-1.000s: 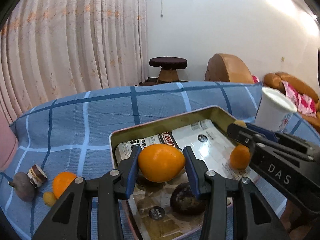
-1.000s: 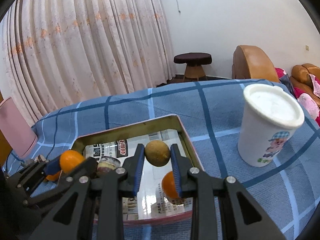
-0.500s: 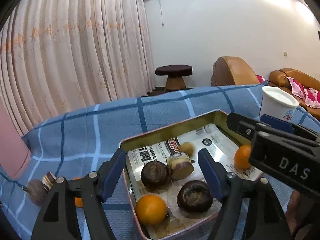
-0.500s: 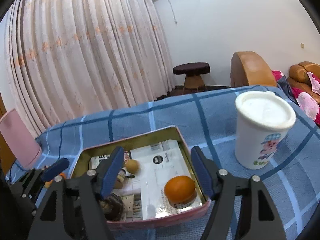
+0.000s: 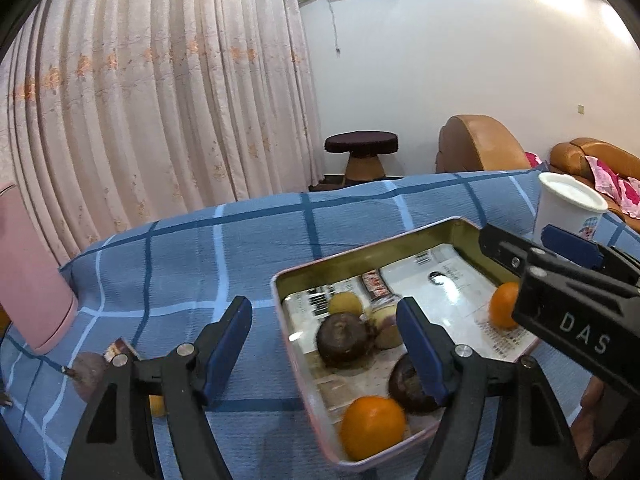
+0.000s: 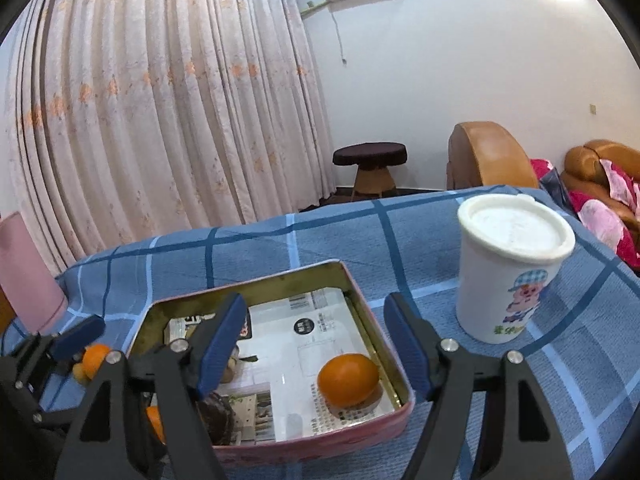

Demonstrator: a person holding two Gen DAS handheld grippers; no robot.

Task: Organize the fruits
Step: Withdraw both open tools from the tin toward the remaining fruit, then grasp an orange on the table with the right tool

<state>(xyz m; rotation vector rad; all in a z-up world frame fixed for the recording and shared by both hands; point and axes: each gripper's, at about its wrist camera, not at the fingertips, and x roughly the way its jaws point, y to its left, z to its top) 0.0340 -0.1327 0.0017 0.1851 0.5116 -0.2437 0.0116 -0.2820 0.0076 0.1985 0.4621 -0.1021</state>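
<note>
The white lidded cup (image 6: 510, 268) is standing upright on the blue checked cloth (image 6: 280, 248), just right of the right gripper (image 6: 316, 348) w/ nothing between. A pink chair back (image 5: 28, 280) is sitting far left of the left gripper (image 5: 326, 344). The tin tray (image 5: 360, 256), lined w/ newspaper, is lying ahead of both, its long axis running left-right. Both grippers are hanging wide open, gripping nothing. 2 oranges (image 5: 372, 426) (image 6: 348, 378) are resting in the tray w/ 2 dark fruits (image 5: 344, 338). Another orange (image 6: 94, 358) and a dark fruit (image 5: 90, 372) are lying on cloth left of the tray.
</note>
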